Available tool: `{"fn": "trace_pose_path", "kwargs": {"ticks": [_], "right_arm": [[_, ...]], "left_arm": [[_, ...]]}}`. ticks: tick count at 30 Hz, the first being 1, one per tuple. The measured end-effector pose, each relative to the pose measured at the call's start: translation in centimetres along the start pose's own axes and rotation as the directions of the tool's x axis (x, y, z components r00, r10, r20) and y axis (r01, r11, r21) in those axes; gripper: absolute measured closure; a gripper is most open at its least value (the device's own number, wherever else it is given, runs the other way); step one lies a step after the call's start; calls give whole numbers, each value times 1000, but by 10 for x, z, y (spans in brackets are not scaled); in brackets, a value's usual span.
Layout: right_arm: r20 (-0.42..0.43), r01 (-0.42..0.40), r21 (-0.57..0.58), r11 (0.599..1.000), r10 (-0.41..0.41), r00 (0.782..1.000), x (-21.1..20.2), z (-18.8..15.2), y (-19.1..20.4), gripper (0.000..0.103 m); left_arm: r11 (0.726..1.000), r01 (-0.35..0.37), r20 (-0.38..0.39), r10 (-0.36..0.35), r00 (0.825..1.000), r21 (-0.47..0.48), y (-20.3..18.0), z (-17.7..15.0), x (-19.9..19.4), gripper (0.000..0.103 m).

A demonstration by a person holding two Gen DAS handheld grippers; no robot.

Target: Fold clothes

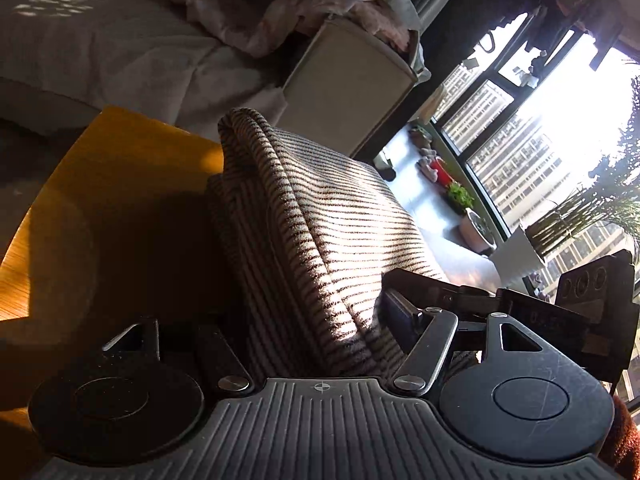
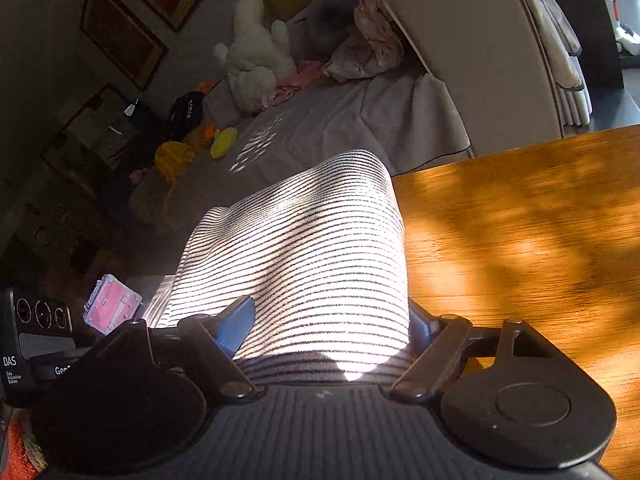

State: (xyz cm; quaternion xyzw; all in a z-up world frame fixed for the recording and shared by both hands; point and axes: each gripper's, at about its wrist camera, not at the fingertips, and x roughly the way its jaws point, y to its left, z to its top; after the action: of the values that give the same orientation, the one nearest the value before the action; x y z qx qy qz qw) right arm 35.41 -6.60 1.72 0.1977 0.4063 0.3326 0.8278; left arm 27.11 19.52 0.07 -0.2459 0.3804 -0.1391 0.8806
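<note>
A striped black-and-white garment (image 1: 320, 224) is held up over the wooden table (image 1: 120, 160), doubled over into a thick fold. My left gripper (image 1: 316, 332) is shut on its near edge; the cloth fills the gap between the fingers. In the right wrist view the same striped garment (image 2: 312, 248) drapes over the table edge (image 2: 520, 240), brightly sunlit. My right gripper (image 2: 328, 332) is shut on it, a blue finger pad (image 2: 236, 324) showing at the left. The right gripper's body (image 1: 592, 304) shows at the right of the left wrist view.
A beige armchair (image 1: 348, 80) piled with clothes stands behind the table. A grey sofa (image 2: 320, 128) holds a white plush toy (image 2: 256, 56) and yellow toys. A pink case (image 2: 112, 308) lies on the floor. Potted plants (image 1: 460, 196) line the window sill.
</note>
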Motion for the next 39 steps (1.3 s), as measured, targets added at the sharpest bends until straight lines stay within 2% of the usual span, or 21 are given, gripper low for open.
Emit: {"fn": "trace_pose_path", "kwargs": {"ticks": [9,12,15,17,18,19,21,23,24,25,26,28,29,30,32,35,37,39], "right_arm": [[35,23,-43,999,-22,999,2,-3,2,23],[109,97,-134,986,-82,991,-19,-13,15,19],[199,184,-228,956,-139,970,-43,-25,29,19],[280,260,-318,912,-171,945,-58,-36,44,21],[328,291,-368,883,-169,929,-67,-43,55,23],[349,293,-410,864,-148,925,-74,-49,64,27],[289,232,-475,849,-98,952,-72,-55,77,28],[183,204,-519,830,-125,975,-52,-62,84,28],[127,209,-536,818,-166,978,-39,-67,83,28],[112,222,-569,792,-193,975,-32,-72,85,26],[123,240,-611,754,-210,970,-28,-78,87,24],[122,252,-662,705,-231,965,-28,-80,94,24],[111,234,-665,710,-215,970,-32,-77,95,24],[97,204,-645,737,-185,978,-38,-69,93,24],[100,171,-544,821,-140,985,-49,-45,79,23],[122,120,-359,926,-80,989,-63,-7,53,23],[115,100,-263,960,-72,991,-52,9,35,23],[100,86,-172,981,-69,993,-36,22,16,23]], "left_arm": [[1000,-2,13,2,1000,-17,6,2,-3,30],[999,-48,95,47,994,6,-3,7,-24,34],[997,-64,189,54,981,47,-19,19,-44,36],[997,-40,185,27,982,66,-28,27,-37,37],[997,-25,177,11,984,75,-32,31,-32,37],[997,-10,169,-4,986,83,-36,35,-28,37],[996,1,147,-14,989,91,-39,41,-14,38],[996,-27,113,18,993,84,-30,40,5,44],[996,-41,96,33,995,80,-26,39,15,50],[995,-55,79,49,996,77,-21,39,25,54],[997,-53,72,48,996,64,-18,39,27,54],[999,-35,71,32,997,40,-13,41,23,54],[999,-34,79,30,996,42,-12,41,19,56],[998,-34,91,30,995,46,-12,41,14,57],[998,-39,108,33,994,49,-13,39,2,54],[998,-46,134,39,990,52,-14,35,-16,41],[997,-54,135,47,990,54,-12,33,-23,42],[996,-69,111,63,992,57,-8,29,-16,48]]}}
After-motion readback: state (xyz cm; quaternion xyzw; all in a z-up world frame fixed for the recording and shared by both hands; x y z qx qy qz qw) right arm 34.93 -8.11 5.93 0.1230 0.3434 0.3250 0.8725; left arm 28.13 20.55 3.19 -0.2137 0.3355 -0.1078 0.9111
